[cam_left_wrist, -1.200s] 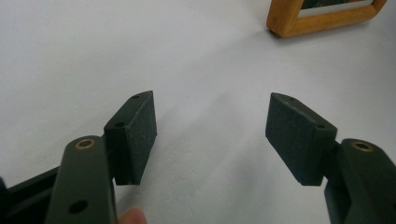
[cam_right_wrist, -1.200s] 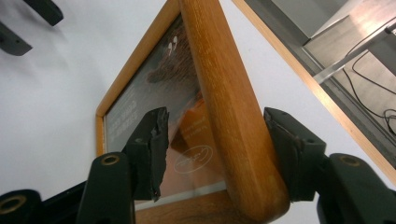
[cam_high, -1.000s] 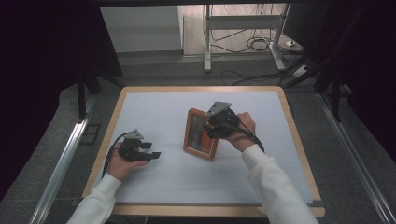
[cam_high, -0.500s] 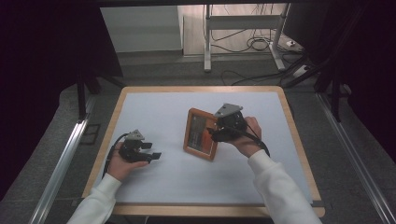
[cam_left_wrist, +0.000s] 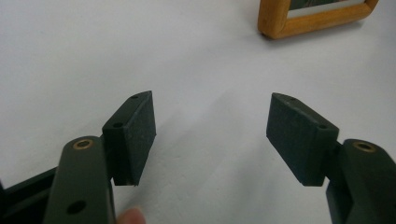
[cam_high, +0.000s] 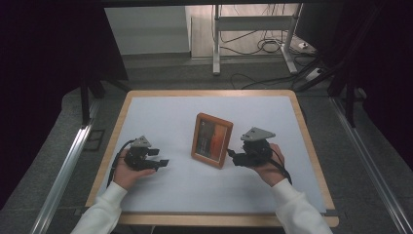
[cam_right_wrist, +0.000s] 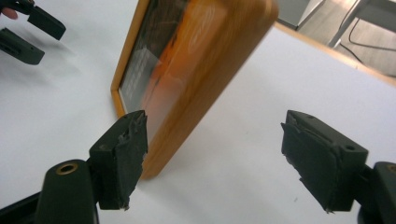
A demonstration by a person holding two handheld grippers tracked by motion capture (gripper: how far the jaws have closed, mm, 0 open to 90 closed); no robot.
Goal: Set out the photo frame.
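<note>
High view: wooden picture frame [cam_high: 212,140] stands upright near the middle of the white table [cam_high: 160,117], leaning back a bit, nothing gripping it. Right gripper [cam_high: 233,157] just beside the frame's right edge, jaws apart, having just been opening, nothing between them. Left gripper [cam_high: 163,163] well apart to the left, resting in the hand on the table, jaws spread.

Left gripper view: left gripper [cam_left_wrist: 210,135] released, bare table between the pads, frame corner [cam_left_wrist: 317,16] far off at top.

Right gripper view: right gripper [cam_right_wrist: 212,158] wide open; frame [cam_right_wrist: 196,70] close ahead, tilted, its edge near the left pad; touching or not, can't tell. Not clamped.

Progress: standing the frame up looks done, frame let go. Left: pull the right gripper clear without knocking it over.
</note>
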